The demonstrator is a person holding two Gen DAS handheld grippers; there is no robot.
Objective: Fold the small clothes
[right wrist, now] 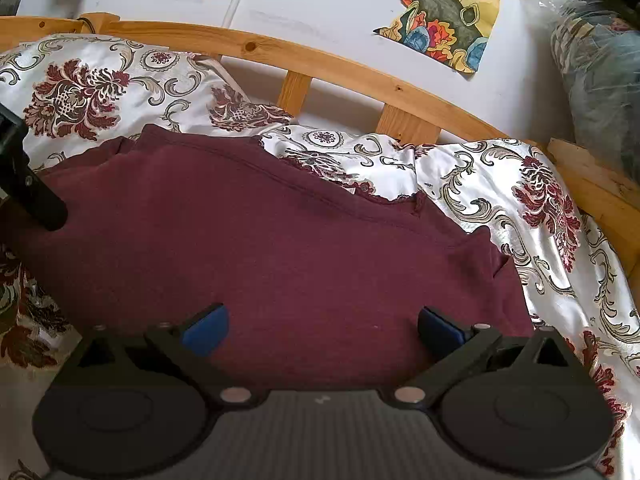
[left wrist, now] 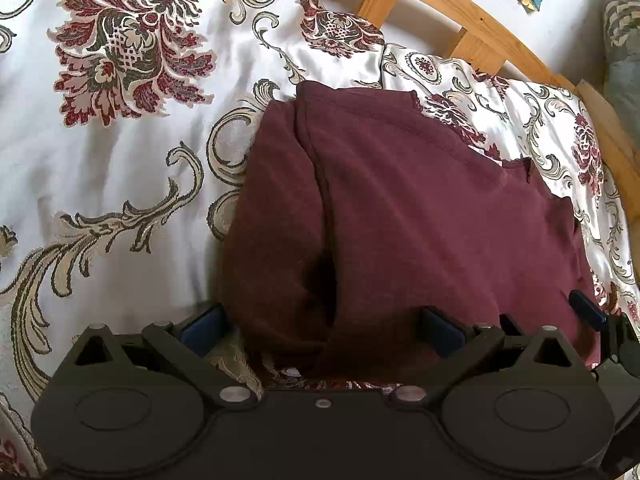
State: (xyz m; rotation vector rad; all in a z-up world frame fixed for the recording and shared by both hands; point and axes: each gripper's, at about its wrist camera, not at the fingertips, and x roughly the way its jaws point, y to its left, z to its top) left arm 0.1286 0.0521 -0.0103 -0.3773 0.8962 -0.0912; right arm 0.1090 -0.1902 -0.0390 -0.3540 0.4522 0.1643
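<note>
A maroon garment (left wrist: 400, 208) lies on the floral bedspread (left wrist: 120, 168), partly folded, with one side panel laid over along a seam. My left gripper (left wrist: 322, 332) is open, its blue pads spread wide at the garment's near edge, holding nothing. The right gripper's blue tip (left wrist: 586, 310) shows at the garment's right edge. In the right wrist view the garment (right wrist: 280, 248) fills the middle, lace-trimmed neckline at the far side. My right gripper (right wrist: 322, 328) is open over the near hem, empty. The left gripper's black body (right wrist: 24, 176) shows at the left.
A wooden bed rail (right wrist: 320, 64) runs behind the bedspread (right wrist: 520, 208), against a white wall with coloured drawings (right wrist: 448, 12). A plastic-wrapped bundle (right wrist: 600, 72) stands at the far right. The bedspread extends wide to the left of the garment.
</note>
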